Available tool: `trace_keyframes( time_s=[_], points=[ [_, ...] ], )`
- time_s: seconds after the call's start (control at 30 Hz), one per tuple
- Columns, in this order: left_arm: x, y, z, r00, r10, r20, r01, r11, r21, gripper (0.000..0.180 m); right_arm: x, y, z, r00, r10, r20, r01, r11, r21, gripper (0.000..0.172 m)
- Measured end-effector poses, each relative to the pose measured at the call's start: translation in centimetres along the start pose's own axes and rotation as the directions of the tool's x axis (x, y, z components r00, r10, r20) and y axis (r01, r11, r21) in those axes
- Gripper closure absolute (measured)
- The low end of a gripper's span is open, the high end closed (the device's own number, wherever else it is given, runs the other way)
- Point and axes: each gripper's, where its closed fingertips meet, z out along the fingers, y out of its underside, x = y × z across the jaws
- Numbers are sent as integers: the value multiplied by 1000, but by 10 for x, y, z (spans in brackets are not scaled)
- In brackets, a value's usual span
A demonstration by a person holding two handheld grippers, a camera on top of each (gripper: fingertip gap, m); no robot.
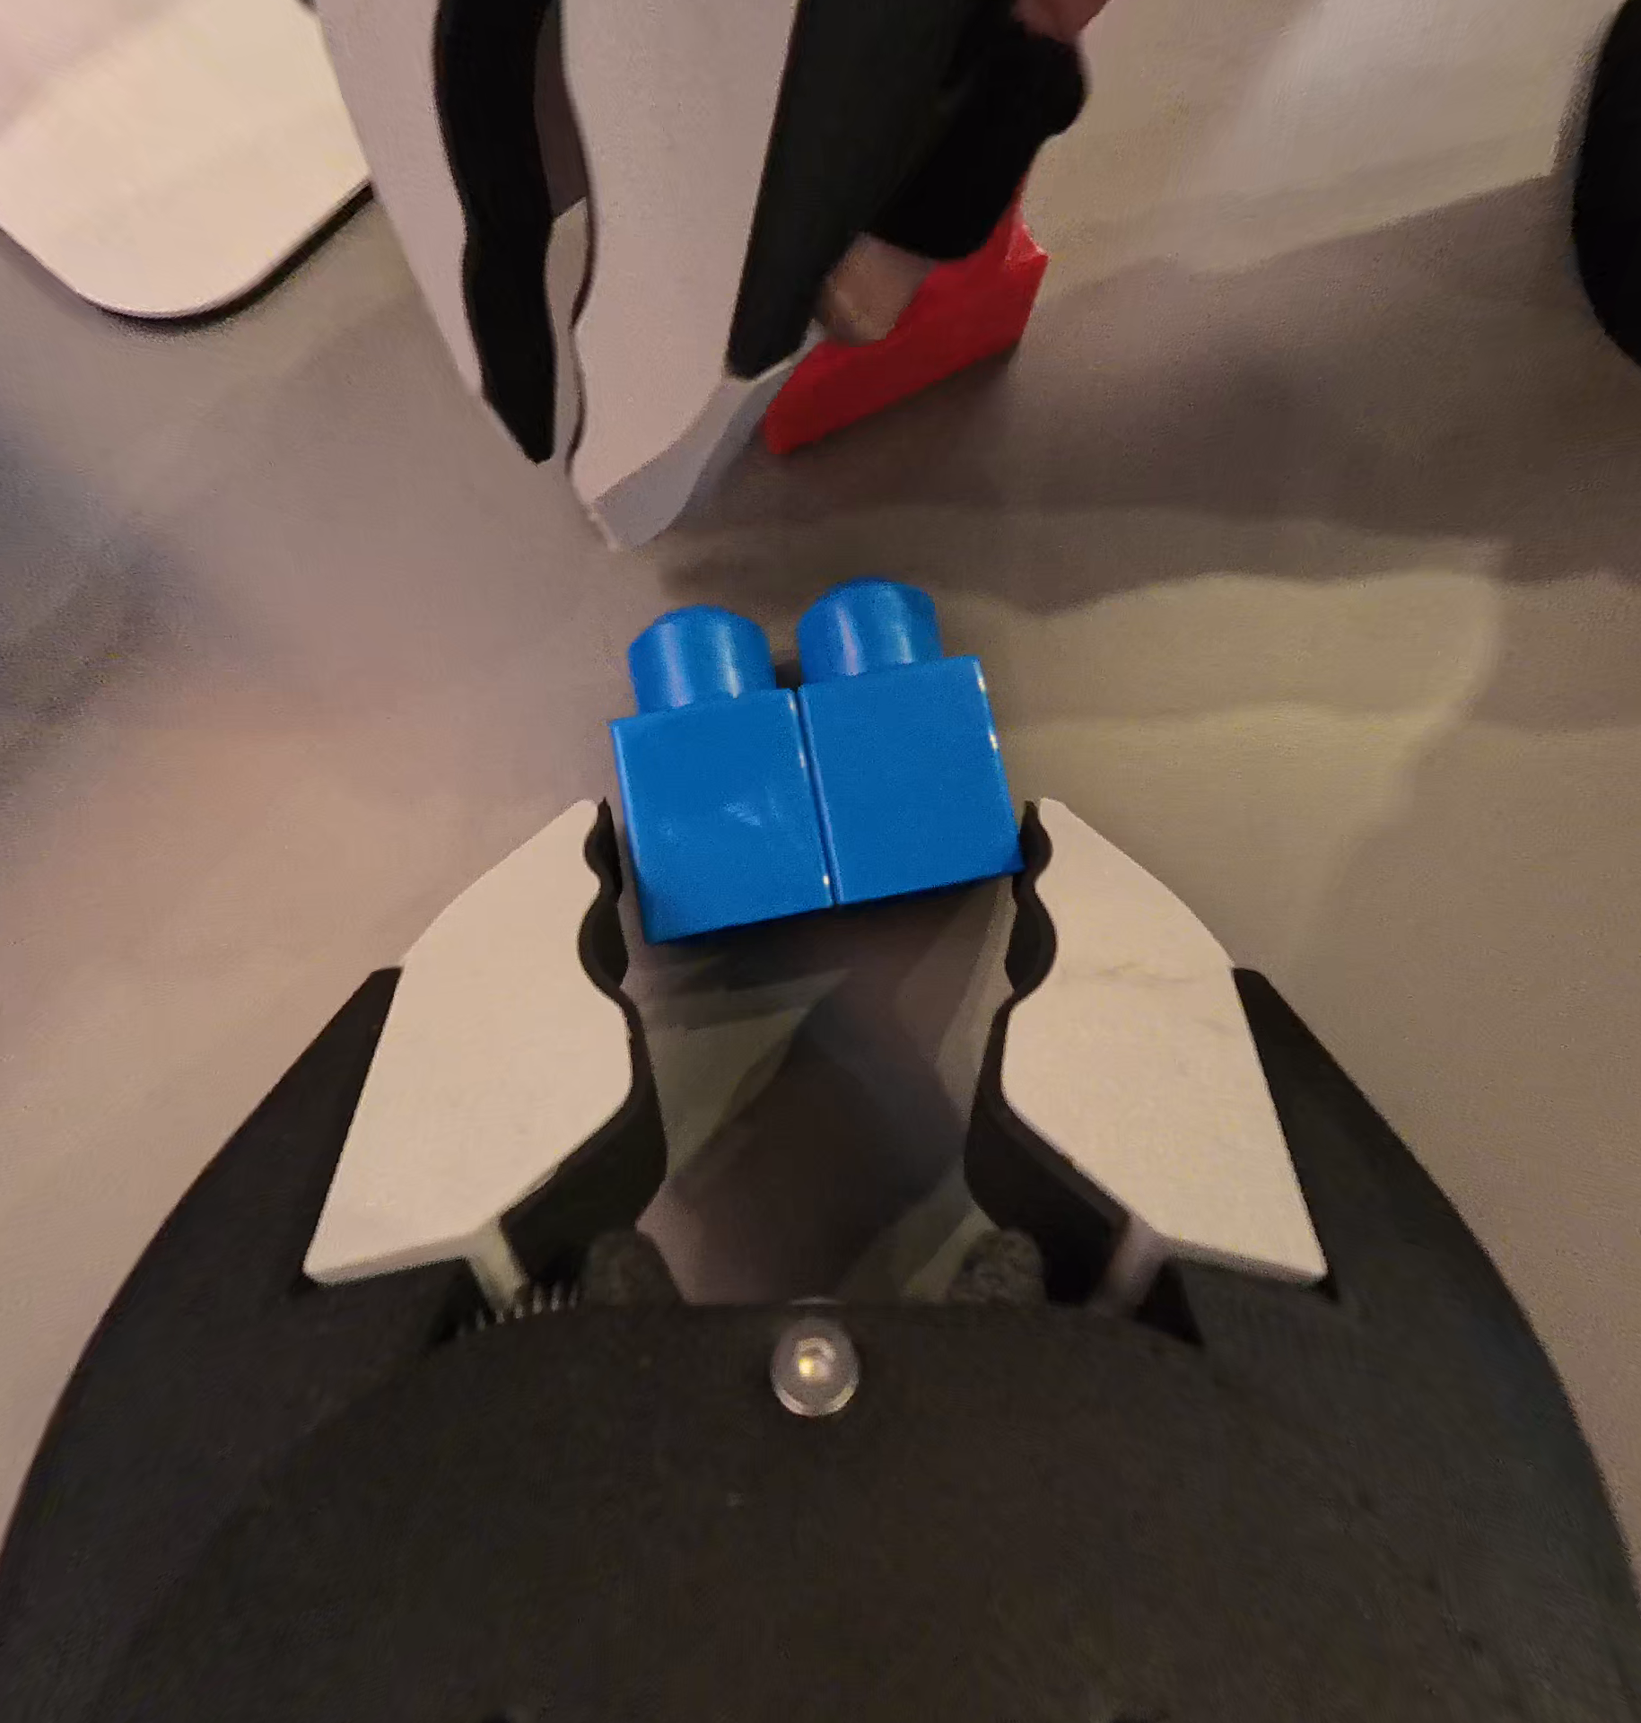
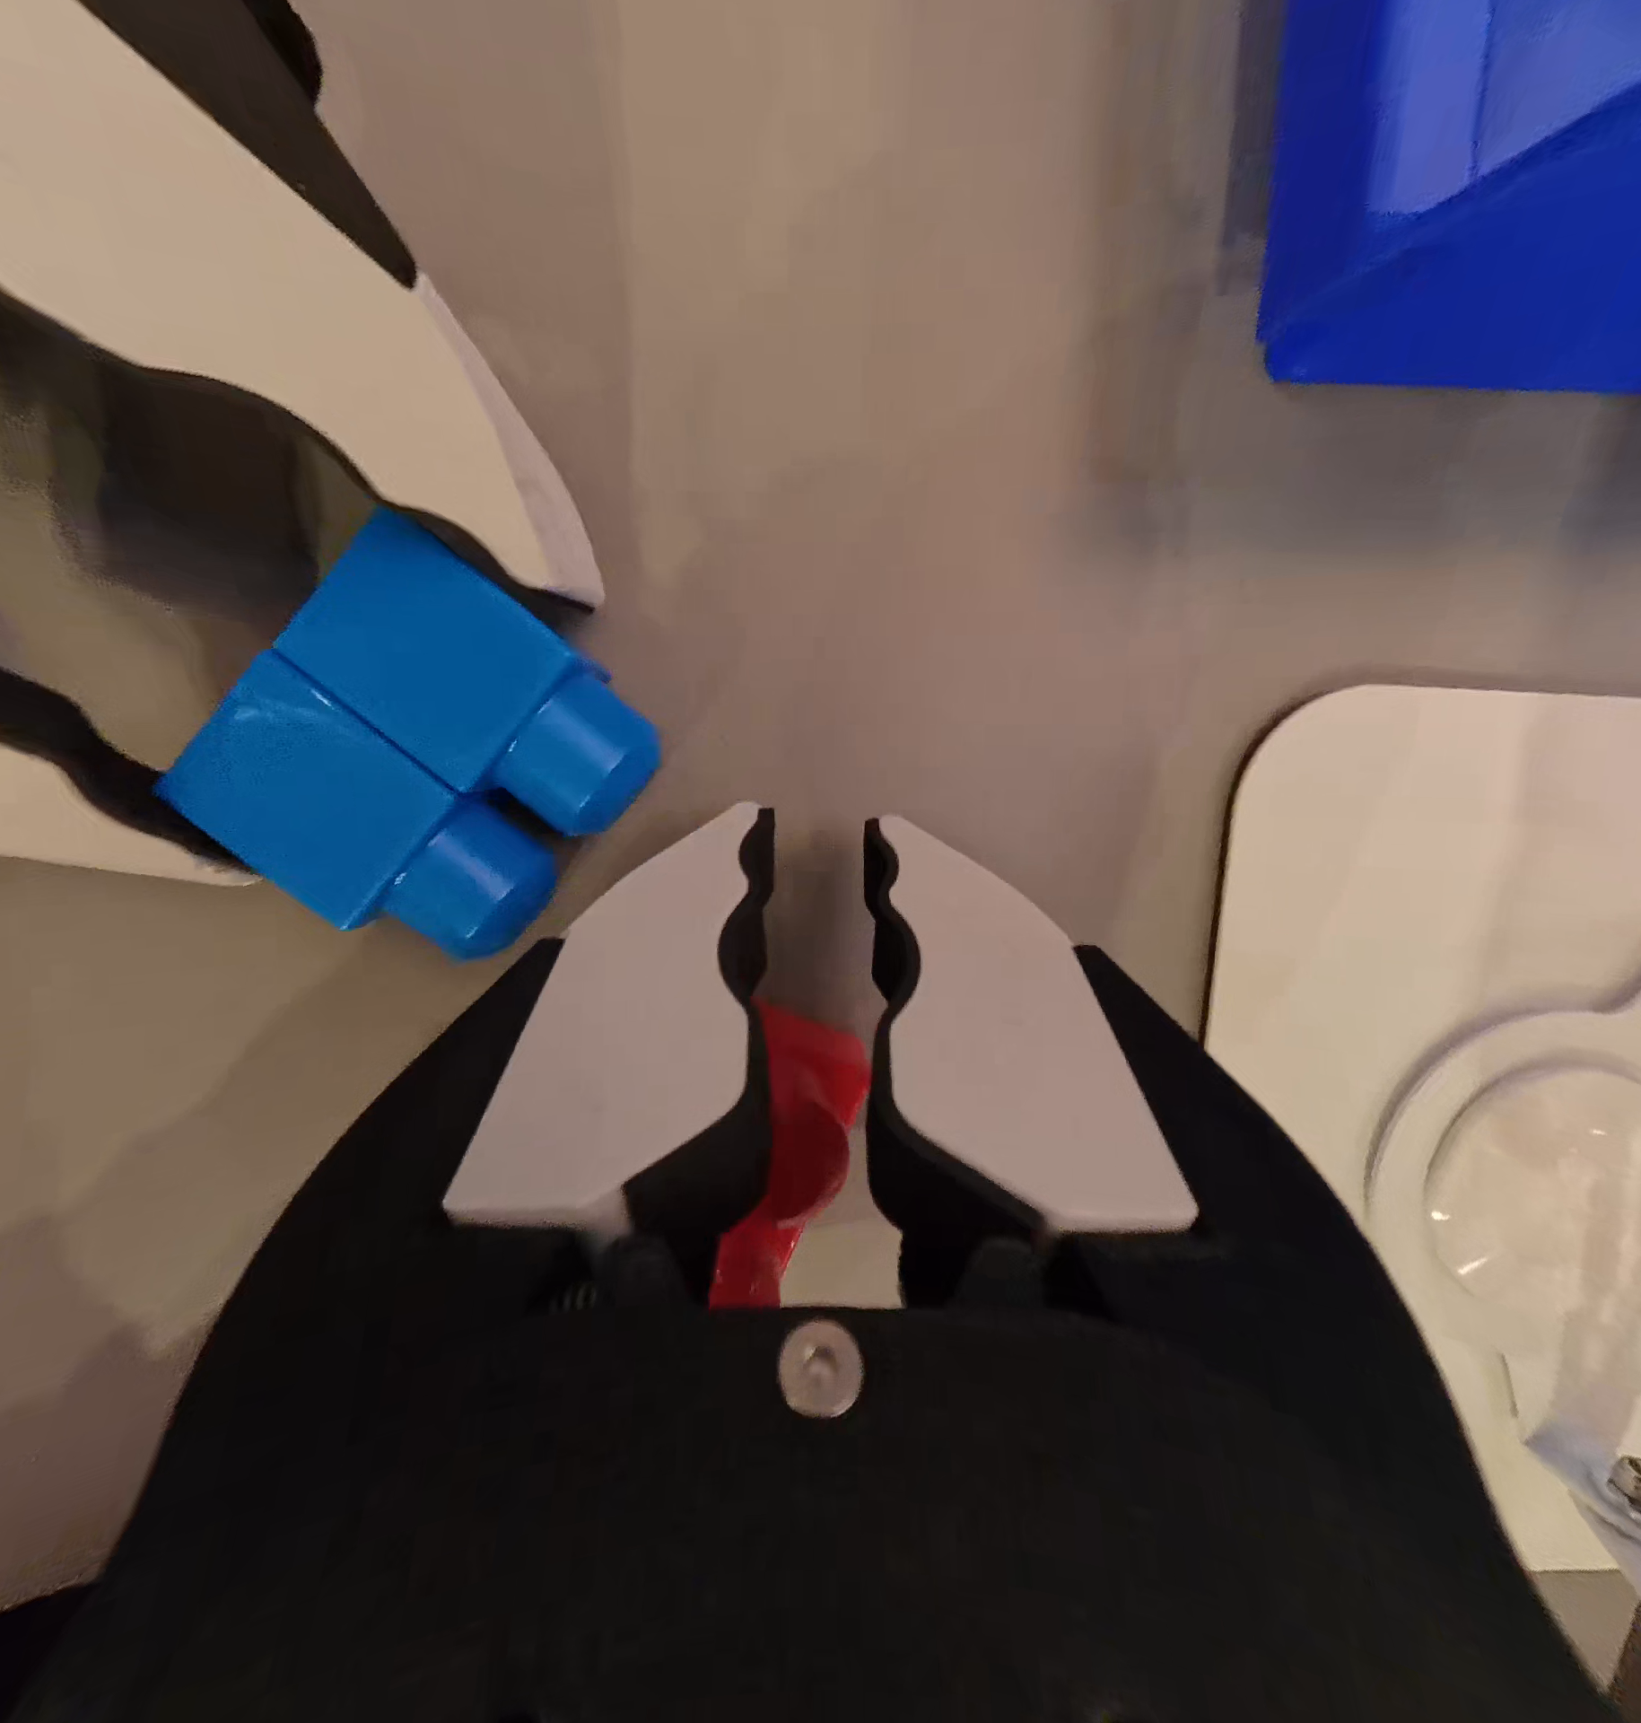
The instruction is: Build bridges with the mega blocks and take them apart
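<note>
A blue two-stud mega block (image 1: 812,792) sits between the fingertips of my left gripper (image 1: 814,839), studs pointing away. Both black pads (image 1: 602,867) press on its sides, so the gripper is shut on it. The right wrist view shows the same block (image 2: 378,737) held at the tips of the left gripper's fingers. My right gripper (image 2: 818,839) has its tips a narrow way apart with bare table between them. A red piece (image 2: 802,1119) shows low between its fingers near the base, behind the tips. In the left wrist view a red block (image 1: 900,364) lies beside the right gripper (image 1: 611,447).
A blue bin (image 2: 1469,186) stands at the far right. A white tray (image 2: 1450,886) with a clear dome (image 2: 1543,1184) lies to the right. A white board (image 1: 145,168) lies at the far left. A gloved hand (image 1: 919,140) is by the red block. The table (image 1: 1264,839) is grey.
</note>
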Motion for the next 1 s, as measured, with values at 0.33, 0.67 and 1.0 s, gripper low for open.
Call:
trace_keyframes(
  time_s=[0.33, 0.67, 1.0],
  points=[
    [0, -5, -1, 999, 38, 7, -38, 999, 18, 81, -13, 2, 0, 1000, -24, -1, 24, 1000, -19, 154],
    [3, -11, 0, 987, -85, 137, 70, 991, 112, 101, -16, 9, -7, 998, 3, -65, -3, 1000, -6, 154],
    [2, -6, 4, 987, -68, 142, 60, 996, 62, 101, -18, 9, -7, 998, 16, -61, -15, 1000, 12, 154]
  ],
)
